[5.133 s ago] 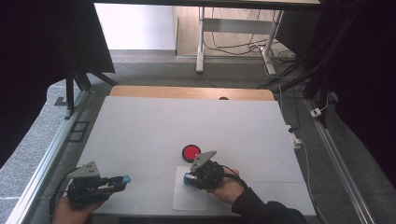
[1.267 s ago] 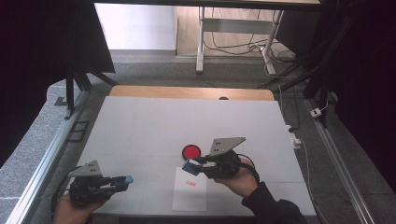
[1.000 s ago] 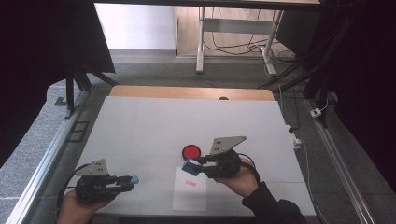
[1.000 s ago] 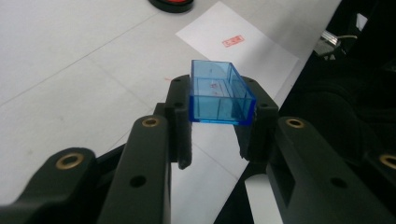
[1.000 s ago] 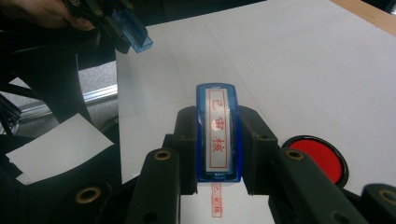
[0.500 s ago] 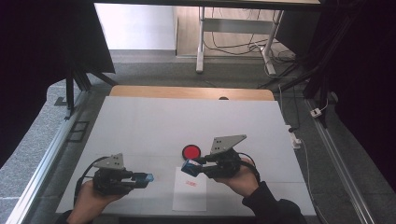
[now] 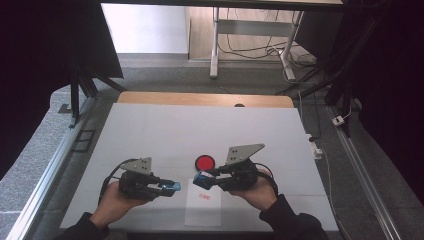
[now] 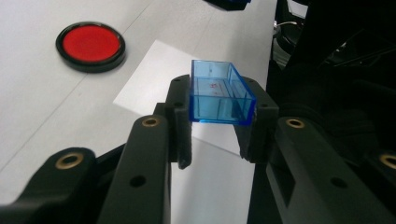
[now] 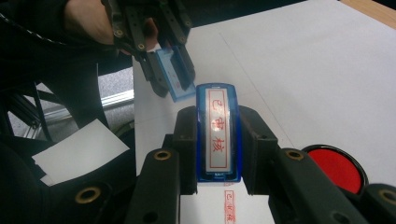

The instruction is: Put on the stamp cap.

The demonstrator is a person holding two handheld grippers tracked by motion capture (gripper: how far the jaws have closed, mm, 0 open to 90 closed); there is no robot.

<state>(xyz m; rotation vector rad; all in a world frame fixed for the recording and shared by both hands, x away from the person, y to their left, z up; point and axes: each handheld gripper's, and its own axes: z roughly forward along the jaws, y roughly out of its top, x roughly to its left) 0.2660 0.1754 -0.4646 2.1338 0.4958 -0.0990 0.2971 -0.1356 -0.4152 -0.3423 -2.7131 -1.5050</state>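
Observation:
My left gripper (image 7: 171, 187) is shut on a clear blue cap (image 8: 219, 93) with its hollow side up, just left of a white paper sheet (image 7: 202, 212). My right gripper (image 7: 202, 179) is shut on a blue stamp (image 9: 217, 135) whose face bears red characters, held above the sheet's top edge. The cap (image 9: 175, 77) and the left gripper (image 9: 163, 51) sit close in front of the stamp, apart from it. A red stamped mark (image 9: 229, 200) shows on the paper below the stamp.
A round red ink pad (image 7: 204, 162) in a black rim lies on the white table (image 7: 200, 130) just beyond the paper, between the two grippers. A wooden strip (image 7: 205, 99) edges the far side. Metal rails run along both sides.
My left hand has slid right with the blue cap, from the table's left part to the paper's left edge, close to the stamp. The right gripper has stayed in place.

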